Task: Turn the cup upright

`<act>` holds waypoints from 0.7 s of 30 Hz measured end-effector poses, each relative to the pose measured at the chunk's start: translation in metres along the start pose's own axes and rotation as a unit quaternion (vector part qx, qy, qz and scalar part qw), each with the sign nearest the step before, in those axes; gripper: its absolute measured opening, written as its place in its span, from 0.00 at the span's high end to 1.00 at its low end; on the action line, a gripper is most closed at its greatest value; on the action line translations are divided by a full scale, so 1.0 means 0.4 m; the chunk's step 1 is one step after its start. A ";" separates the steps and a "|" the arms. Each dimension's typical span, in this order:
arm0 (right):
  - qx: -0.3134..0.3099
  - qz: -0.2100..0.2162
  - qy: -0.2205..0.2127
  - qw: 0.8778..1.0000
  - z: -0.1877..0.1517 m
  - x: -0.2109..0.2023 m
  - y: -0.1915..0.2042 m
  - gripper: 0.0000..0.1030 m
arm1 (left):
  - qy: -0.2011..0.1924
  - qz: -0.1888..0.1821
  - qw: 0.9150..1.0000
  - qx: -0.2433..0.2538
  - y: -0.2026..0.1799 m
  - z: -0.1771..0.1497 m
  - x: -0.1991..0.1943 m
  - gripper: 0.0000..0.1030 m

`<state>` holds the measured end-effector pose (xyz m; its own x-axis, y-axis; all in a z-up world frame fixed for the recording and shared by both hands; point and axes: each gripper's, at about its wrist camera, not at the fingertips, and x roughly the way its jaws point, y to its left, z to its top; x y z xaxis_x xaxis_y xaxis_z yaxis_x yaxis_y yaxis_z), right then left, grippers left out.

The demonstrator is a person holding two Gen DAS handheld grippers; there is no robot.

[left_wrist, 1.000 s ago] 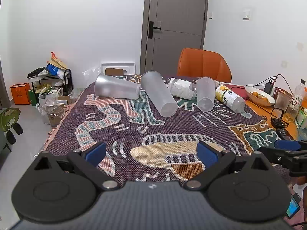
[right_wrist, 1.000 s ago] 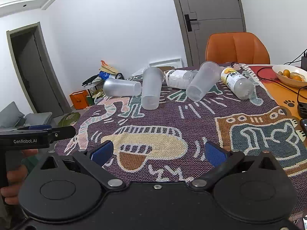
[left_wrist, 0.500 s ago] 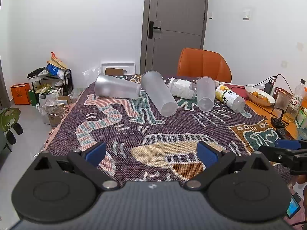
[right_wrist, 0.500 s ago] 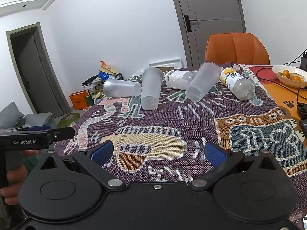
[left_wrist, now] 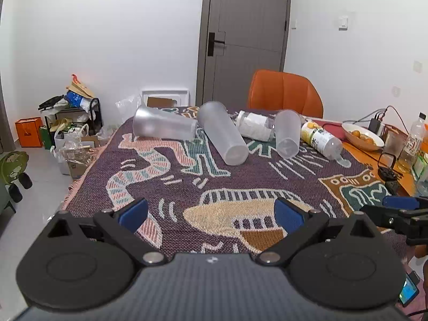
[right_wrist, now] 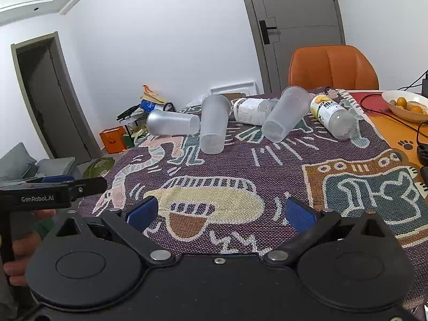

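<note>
Three frosted plastic cups lie on their sides at the far end of a patterned cloth: a left cup (left_wrist: 163, 127) (right_wrist: 172, 125), a middle cup (left_wrist: 222, 132) (right_wrist: 214, 123) and a right cup (left_wrist: 286, 136) (right_wrist: 286, 113). My left gripper (left_wrist: 210, 214) is open and empty above the near part of the cloth, well short of the cups. My right gripper (right_wrist: 219, 212) is open and empty too, to the right of the left one. The left gripper shows side-on in the right wrist view (right_wrist: 85, 184).
Two plastic bottles lie among the cups: a white-labelled one (left_wrist: 254, 125) and a yellow-labelled one (left_wrist: 321, 140). An orange chair (left_wrist: 285, 93) stands behind the table. A bowl of fruit (left_wrist: 362, 136), cables and a bottle (left_wrist: 413, 141) are at the right edge.
</note>
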<state>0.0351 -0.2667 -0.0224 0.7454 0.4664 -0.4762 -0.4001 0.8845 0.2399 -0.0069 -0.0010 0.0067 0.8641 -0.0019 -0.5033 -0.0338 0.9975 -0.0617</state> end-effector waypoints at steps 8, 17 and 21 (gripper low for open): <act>-0.004 0.000 0.009 1.000 0.018 0.038 -0.012 0.00 | -0.011 -0.002 1.000 -0.004 0.015 0.018 0.045 0.03; -0.010 -0.011 0.028 0.999 0.062 0.141 -0.048 0.00 | -0.015 0.006 1.000 -0.007 0.026 0.048 0.131 0.03; -0.024 -0.014 0.029 0.999 0.098 0.190 -0.062 0.00 | -0.010 0.018 1.000 -0.023 0.040 0.068 0.171 0.03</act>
<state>0.1225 -0.2525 -0.0313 0.7256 0.4387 -0.5302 -0.4052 0.8951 0.1861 0.0652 0.0166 -0.0053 0.8722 0.0351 -0.4879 -0.0869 0.9927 -0.0838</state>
